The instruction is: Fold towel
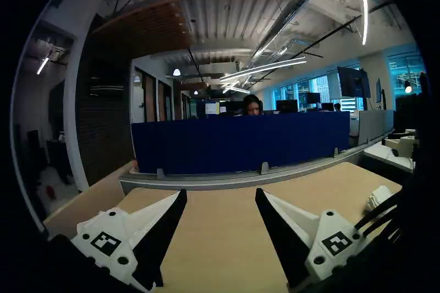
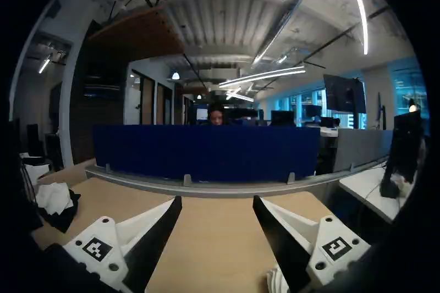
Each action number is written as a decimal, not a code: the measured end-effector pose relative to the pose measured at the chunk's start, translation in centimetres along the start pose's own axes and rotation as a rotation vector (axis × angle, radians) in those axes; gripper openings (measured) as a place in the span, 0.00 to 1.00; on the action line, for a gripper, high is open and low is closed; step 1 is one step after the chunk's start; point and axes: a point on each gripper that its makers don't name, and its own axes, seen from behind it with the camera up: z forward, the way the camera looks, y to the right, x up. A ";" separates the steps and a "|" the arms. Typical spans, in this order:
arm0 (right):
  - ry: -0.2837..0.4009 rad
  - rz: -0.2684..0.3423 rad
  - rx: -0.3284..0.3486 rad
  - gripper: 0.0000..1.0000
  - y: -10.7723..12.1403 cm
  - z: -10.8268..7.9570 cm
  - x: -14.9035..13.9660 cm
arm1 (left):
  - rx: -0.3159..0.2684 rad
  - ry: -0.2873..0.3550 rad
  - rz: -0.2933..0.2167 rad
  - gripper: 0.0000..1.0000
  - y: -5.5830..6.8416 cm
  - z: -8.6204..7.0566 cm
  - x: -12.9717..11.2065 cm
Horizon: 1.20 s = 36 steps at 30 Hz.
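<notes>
In the left gripper view, the left gripper [image 1: 220,191] has its two white plastic fingers [image 1: 137,232] with black inner faces spread wide apart. Nothing is between them, and each finger carries a square black-and-white marker. Below them lies the light wooden desk top [image 1: 220,238]. A small white ribbed object [image 1: 379,197] rests on the desk near its right edge, next to some black cables [image 1: 385,213]; I cannot tell what it is. A long dark blue partition screen [image 1: 236,142] stands along the far side of the desk in a grey rail. A person [image 1: 252,105] sits behind it, under long white ceiling light strips [image 1: 264,67].

In the right gripper view, the right gripper [image 2: 216,198] is likewise released, its jaws wide apart and holding nothing above the same pale wood [image 2: 214,243]. The white crumpled towel [image 2: 55,197] lies on the desk far to the left. It rests on a dark object [image 2: 63,217] and is well apart from the fingers. A white ridged edge [image 2: 276,282] shows at the bottom, just beside the finger on the right; what it is cannot be made out. The blue screen [image 2: 203,153] crosses the middle, and a black monitor [image 2: 404,147] stands on a neighbouring white desk [image 2: 366,186] to the right.
</notes>
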 end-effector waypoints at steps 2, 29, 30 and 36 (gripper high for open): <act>-0.002 0.001 0.009 1.00 -0.6 0.1 0.0 | 0.002 0.003 0.005 0.92 0.1 0.1 -0.3; 0.031 0.031 0.032 1.00 -2.6 1.5 -0.8 | 0.048 0.074 -0.013 0.92 -1.7 1.0 -10.0; 0.033 0.030 0.031 1.00 -2.6 1.5 -1.1 | 0.049 0.077 -0.015 0.92 -1.8 1.1 -10.5; 0.037 0.032 0.032 1.00 -2.8 2.1 -2.9 | 0.058 0.095 -0.031 0.92 -2.4 1.8 -13.2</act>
